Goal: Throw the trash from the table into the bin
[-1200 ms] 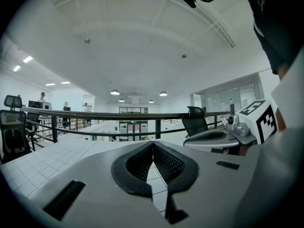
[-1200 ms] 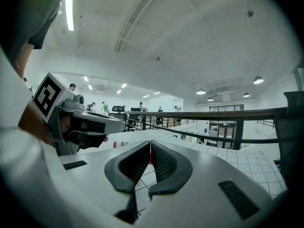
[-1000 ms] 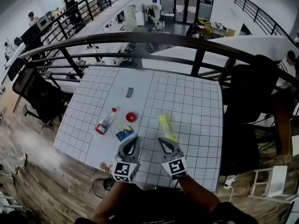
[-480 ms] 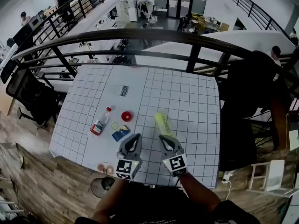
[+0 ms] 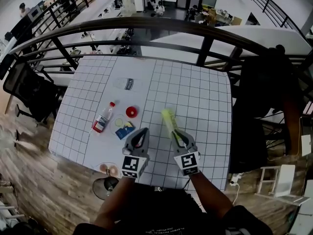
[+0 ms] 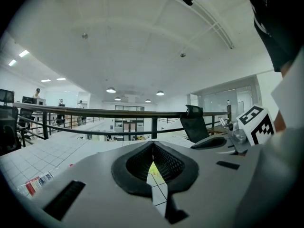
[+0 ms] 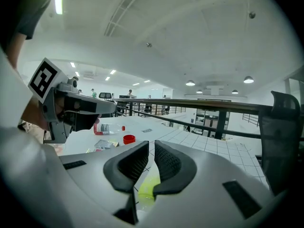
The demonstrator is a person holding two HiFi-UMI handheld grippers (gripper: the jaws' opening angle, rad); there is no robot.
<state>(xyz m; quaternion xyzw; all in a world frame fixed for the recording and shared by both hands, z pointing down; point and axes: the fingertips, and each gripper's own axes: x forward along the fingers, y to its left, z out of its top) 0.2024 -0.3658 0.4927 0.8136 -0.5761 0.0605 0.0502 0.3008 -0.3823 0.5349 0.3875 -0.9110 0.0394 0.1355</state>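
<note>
While looking down past both forearms, loses the near edge of the gridded table beneath them. Holds left gripper and right gripper side by side above that edge, pointing away, nearly level, jaws of both closed with nothing clamped. Covers the near end of the yellow-green tube with the right tips; cannot tell contact. Runs lengthwise ahead of the right gripper, far end leaning slightly left. Leaves plastic bottle, blue packet and red cap left of the left gripper, packet nearest.

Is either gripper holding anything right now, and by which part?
Nothing is held: the left gripper and the right gripper are both shut and empty.
</note>
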